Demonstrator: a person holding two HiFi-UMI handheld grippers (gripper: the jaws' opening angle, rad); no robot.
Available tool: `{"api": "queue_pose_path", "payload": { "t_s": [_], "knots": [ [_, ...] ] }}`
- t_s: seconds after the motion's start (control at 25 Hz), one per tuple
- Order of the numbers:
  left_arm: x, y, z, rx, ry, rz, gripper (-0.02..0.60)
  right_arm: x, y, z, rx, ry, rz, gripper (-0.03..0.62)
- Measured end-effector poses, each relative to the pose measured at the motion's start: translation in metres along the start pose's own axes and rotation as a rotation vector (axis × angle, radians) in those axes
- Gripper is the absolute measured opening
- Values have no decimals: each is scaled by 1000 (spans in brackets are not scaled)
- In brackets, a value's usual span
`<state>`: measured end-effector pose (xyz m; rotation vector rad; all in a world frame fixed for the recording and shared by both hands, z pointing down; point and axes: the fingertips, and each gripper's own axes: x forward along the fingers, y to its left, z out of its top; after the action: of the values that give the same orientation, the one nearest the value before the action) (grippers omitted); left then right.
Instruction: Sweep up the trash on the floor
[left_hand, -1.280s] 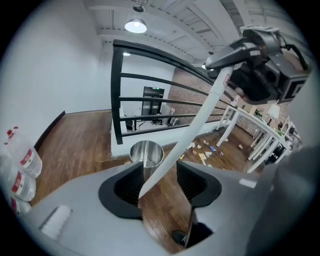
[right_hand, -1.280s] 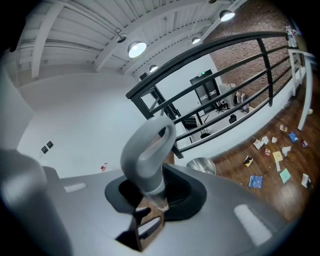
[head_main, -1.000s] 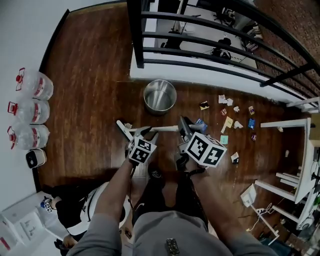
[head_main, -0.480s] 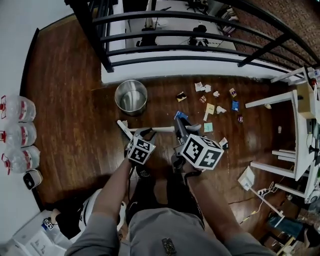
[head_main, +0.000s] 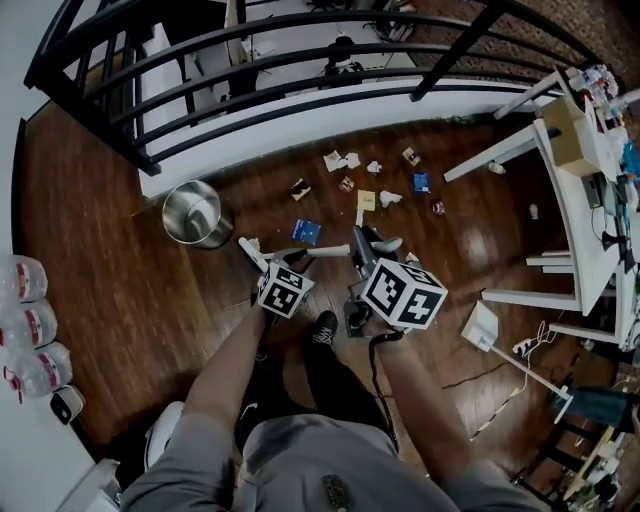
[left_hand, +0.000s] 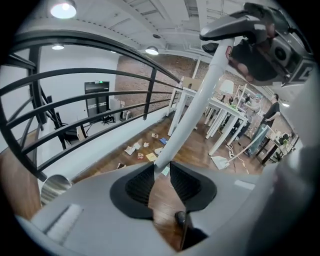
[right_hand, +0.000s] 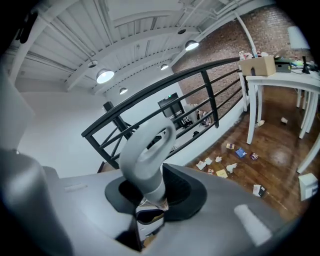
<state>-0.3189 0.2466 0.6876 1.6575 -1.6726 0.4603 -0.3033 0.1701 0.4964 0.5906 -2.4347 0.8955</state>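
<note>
While the left hand-held gripper (left_hand: 161, 168) pinches a white pole (left_hand: 200, 95) (right hand-held gripper (right_hand: 152, 194) clamps its grey loop (right_hand: 144, 150)), trash (head_main: 366, 200) lies ahead.

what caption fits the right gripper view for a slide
Right gripper shut on a grey loop handle, trash scattered on the wooden floor beyond
</note>
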Motion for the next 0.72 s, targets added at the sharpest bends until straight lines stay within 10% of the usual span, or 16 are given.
{"api": "queue_pose_path", "payload": {
  "t_s": [0.72],
  "knots": [
    [176,-182,120,227,72,-230,107,-98,-244,96,125,-134,-187,69]
  ]
}}
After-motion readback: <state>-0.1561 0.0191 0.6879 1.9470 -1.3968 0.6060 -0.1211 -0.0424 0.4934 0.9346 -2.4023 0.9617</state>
